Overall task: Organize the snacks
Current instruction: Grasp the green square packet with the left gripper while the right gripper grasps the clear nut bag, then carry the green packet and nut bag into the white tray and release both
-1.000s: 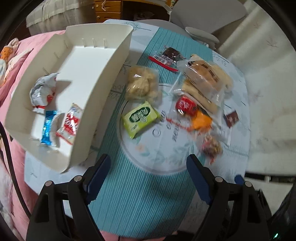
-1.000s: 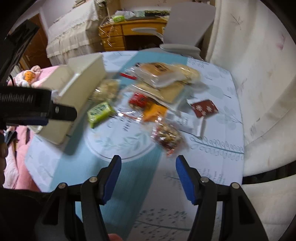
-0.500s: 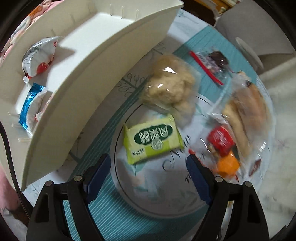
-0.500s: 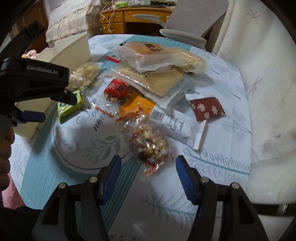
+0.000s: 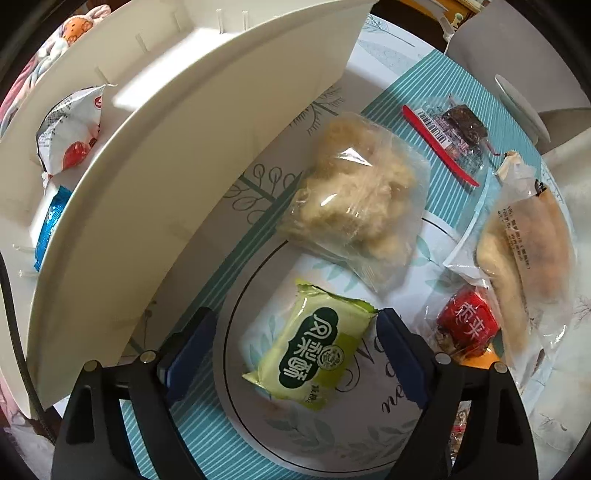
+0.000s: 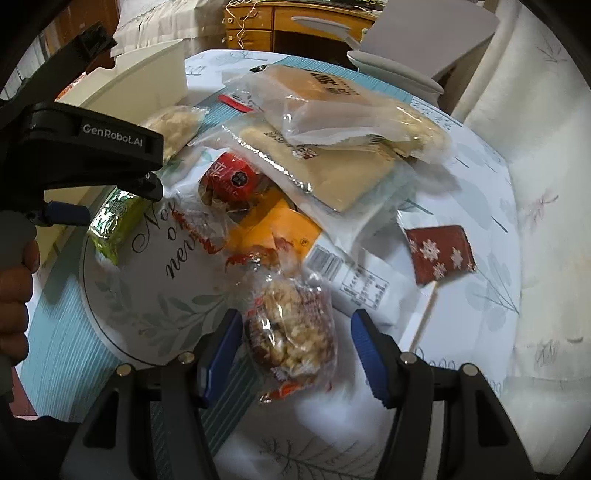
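My left gripper (image 5: 295,347) is open, its fingers on either side of a green snack packet (image 5: 312,349) lying on the tablecloth; the packet also shows in the right wrist view (image 6: 114,219). My right gripper (image 6: 295,350) is open around a clear bag of nut clusters (image 6: 291,332). A white bin (image 5: 155,155) at the left holds a white-red packet (image 5: 70,133) and a blue packet (image 5: 50,225). A clear bag of pale puffs (image 5: 358,199) lies beyond the green packet.
Bread bags (image 6: 332,122), a red round snack (image 6: 232,177), an orange packet (image 6: 280,229), a maroon snowflake packet (image 6: 439,254) and a dark bar with red strip (image 5: 450,136) crowd the round table. A grey chair (image 6: 417,48) and wooden drawers (image 6: 288,29) stand behind.
Both grippers have moved forward and down. The left now straddles the green packet; the right now straddles the nut cluster bag. Both stay open.
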A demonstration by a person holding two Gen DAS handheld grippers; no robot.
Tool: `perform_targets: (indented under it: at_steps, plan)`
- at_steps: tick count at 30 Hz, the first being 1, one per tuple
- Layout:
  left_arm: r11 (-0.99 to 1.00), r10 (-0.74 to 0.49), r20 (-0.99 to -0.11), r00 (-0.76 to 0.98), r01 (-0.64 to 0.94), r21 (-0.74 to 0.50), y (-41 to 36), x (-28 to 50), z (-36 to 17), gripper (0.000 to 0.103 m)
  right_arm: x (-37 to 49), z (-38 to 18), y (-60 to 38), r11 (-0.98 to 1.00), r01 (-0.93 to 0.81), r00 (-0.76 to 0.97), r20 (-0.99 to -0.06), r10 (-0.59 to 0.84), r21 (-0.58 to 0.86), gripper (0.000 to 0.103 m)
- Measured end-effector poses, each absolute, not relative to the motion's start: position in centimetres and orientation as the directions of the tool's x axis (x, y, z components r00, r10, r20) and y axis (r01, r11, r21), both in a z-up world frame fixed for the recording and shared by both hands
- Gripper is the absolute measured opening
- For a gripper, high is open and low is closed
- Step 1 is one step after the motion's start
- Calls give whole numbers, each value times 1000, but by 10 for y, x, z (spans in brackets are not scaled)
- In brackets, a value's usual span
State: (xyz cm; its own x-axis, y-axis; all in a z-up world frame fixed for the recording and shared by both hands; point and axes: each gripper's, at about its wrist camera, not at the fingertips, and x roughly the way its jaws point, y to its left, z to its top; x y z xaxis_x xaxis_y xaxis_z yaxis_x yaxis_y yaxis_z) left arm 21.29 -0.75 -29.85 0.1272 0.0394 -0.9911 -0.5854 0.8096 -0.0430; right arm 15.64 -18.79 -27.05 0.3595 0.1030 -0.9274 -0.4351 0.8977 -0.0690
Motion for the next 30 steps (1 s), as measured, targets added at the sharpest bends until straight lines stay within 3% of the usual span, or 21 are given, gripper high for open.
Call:
perform_targets:
  at_steps: [2,5,7,18,30]
  plan:
    - [812,58,-992,111,-583,-18,-11,214,-299,82,158,-271,-188,900,-431,355,-929,108,-60,56]
    - [810,80,-992,96,-587,8,-9,217,-298,63,160,-272,-188,903,-427,338,-934,116,-43,51]
    - [814,78,-993,94,-580,9,-13,216,-295,37,160,-272,-189,908,-418,330,-937,114,-37,50]
    - [842,22,-998,58,-540,-13,-23,205,-282,36,156,-264,-203,951,-306,257,-959,120,37,45]
    - [899,5,-976,217,-429,-91,-11,148,-197,36,105,-232,-208,969,-210,234,-956,177,128,45]
